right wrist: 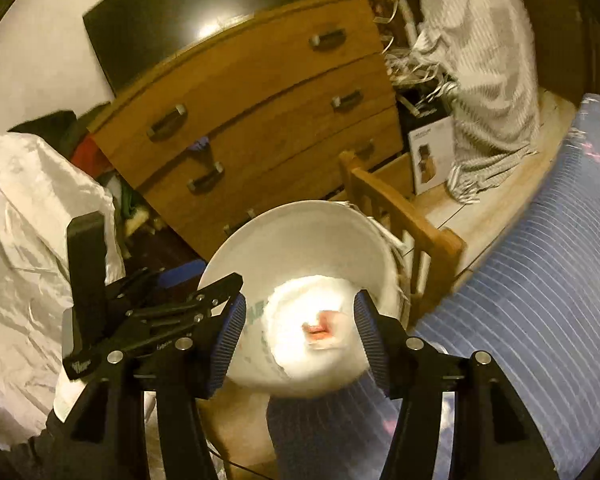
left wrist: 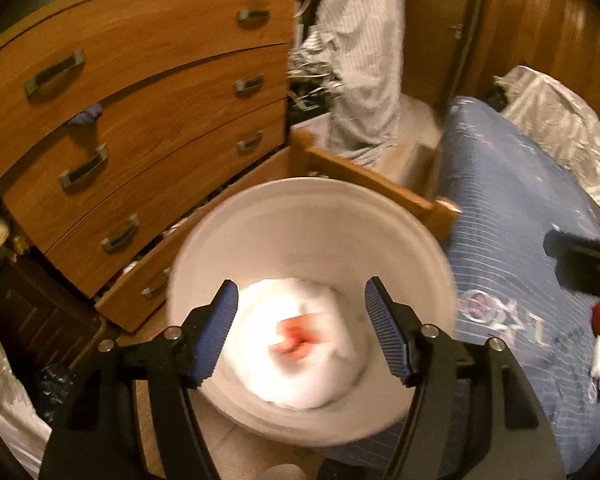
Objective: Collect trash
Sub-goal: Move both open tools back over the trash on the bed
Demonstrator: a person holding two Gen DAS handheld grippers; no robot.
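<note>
The left gripper (left wrist: 300, 332) is held with its blue-padded fingers (left wrist: 216, 336) spread wide and nothing clamped between them; the right gripper (right wrist: 298, 344) is likewise seen parted and empty, with the left one visible beside it at the picture's left. Directly beyond both sets of fingers, a white bin (left wrist: 312, 220) (right wrist: 300, 236) is seen from above, and crumpled white trash (left wrist: 300, 336) (right wrist: 316, 332) with a blurred red patch is found lying inside it. A blue striped bedcover (left wrist: 512, 220) (right wrist: 540, 280) is seen just right of the bin. Farther off, a wooden chest of drawers (left wrist: 140, 92) (right wrist: 260, 120) and a hanging striped garment (left wrist: 360, 60) (right wrist: 480, 60) are seen.
</note>
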